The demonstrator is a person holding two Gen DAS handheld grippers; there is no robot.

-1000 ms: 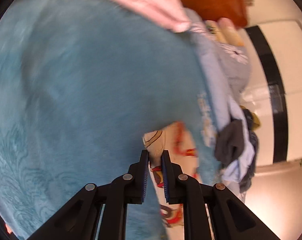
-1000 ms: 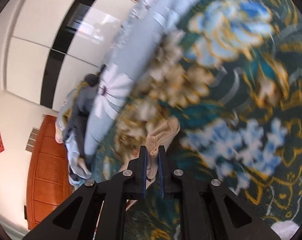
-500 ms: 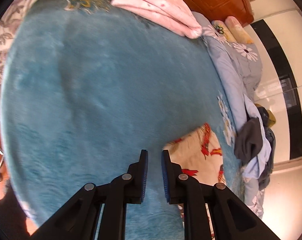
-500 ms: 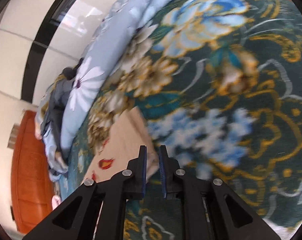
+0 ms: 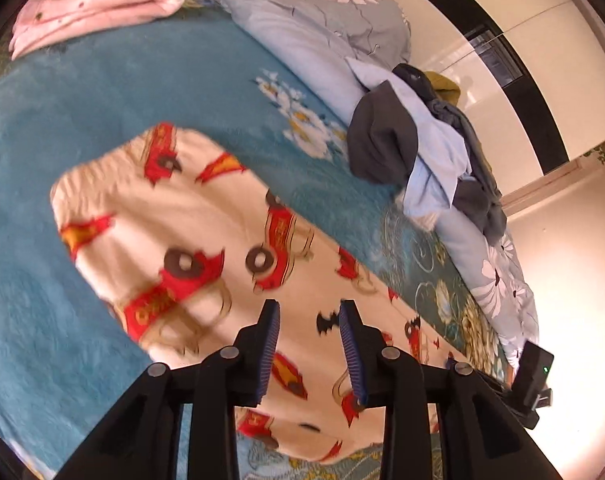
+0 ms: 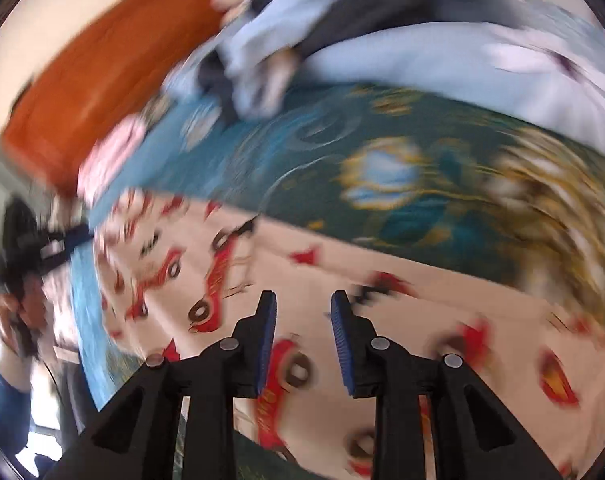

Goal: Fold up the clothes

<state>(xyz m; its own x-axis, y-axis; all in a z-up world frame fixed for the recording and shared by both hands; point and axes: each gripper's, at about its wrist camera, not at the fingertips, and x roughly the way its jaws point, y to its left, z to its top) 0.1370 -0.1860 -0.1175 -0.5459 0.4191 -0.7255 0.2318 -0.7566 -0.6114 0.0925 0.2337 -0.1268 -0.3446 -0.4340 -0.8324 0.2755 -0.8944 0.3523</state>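
Observation:
A cream garment printed with red cars (image 5: pixel 222 232) lies spread flat on the blue blanket (image 5: pixel 102 80) of a bed. My left gripper (image 5: pixel 309 312) hangs just above it, open, with nothing between its fingers. In the blurred right wrist view the same cream garment (image 6: pixel 342 300) fills the lower half. My right gripper (image 6: pixel 303 304) is open over it and holds nothing. At the far left of that view the other gripper (image 6: pixel 26 240) shows, held in a hand.
A folded pink garment (image 5: pixel 94 4) lies at the far end of the blanket. A heap of grey and light blue clothes (image 5: pixel 422 148) rests on a pale blue flowered quilt (image 5: pixel 310 28) along the right. An orange wooden headboard (image 6: pixel 110 64) stands behind.
Both grippers were shut on the cream garment a second ago and now stand open. The garment has gone from hanging bunched to lying spread on the blanket, and both cameras have swung round.

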